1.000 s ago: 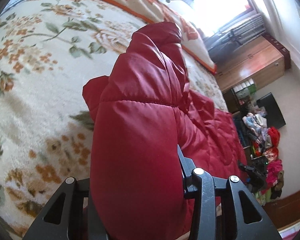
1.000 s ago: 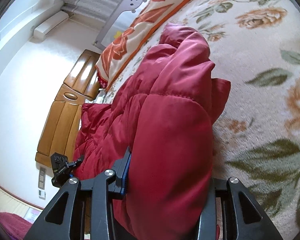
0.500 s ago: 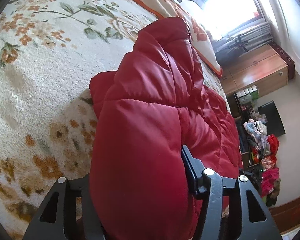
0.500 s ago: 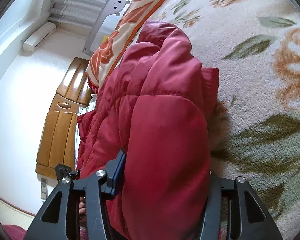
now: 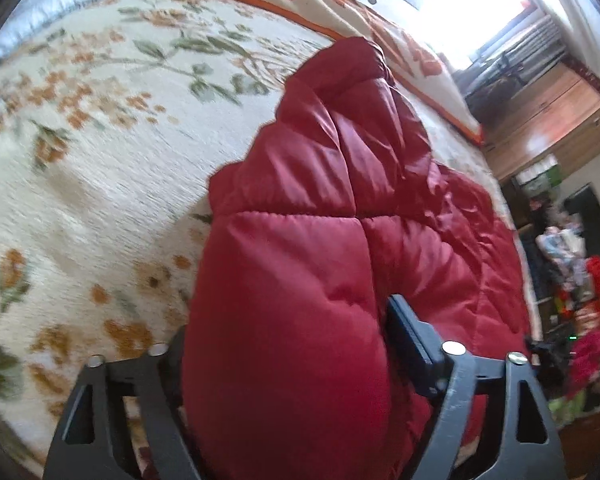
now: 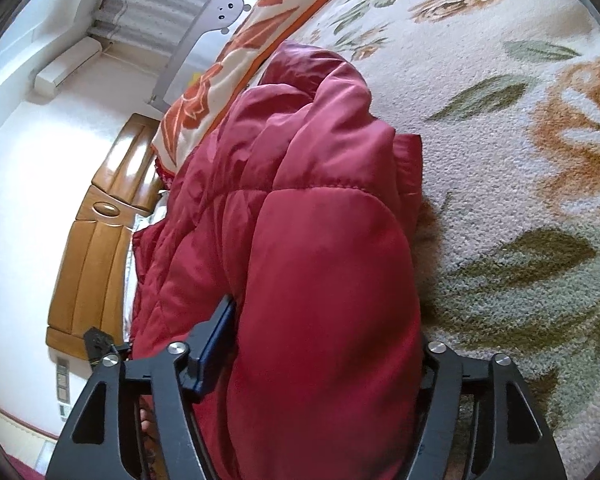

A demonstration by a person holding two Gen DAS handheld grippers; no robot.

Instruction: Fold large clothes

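Note:
A puffy red quilted jacket (image 5: 340, 208) lies on a cream floral bedspread (image 5: 100, 152). My left gripper (image 5: 288, 344) is shut on a thick padded fold of the jacket, which bulges up between its jaws and hides the left finger. In the right wrist view the same jacket (image 6: 300, 184) fills the middle. My right gripper (image 6: 320, 340) is shut on another thick fold of it; the blue-padded left finger (image 6: 216, 340) shows, the right one is hidden by fabric. The rest of the jacket trails away toward the far side of the bed.
A folded cream and orange blanket (image 5: 380, 28) lies along the far edge of the bed. A wooden headboard (image 6: 96, 240) stands at the left in the right wrist view. A wooden cabinet (image 5: 552, 120) and a pile of clothes (image 5: 580, 300) on the floor are to the right.
Both grippers keep their hold on the jacket. The views have shifted and tilted slightly, and the held folds have moved a little over the bedspread.

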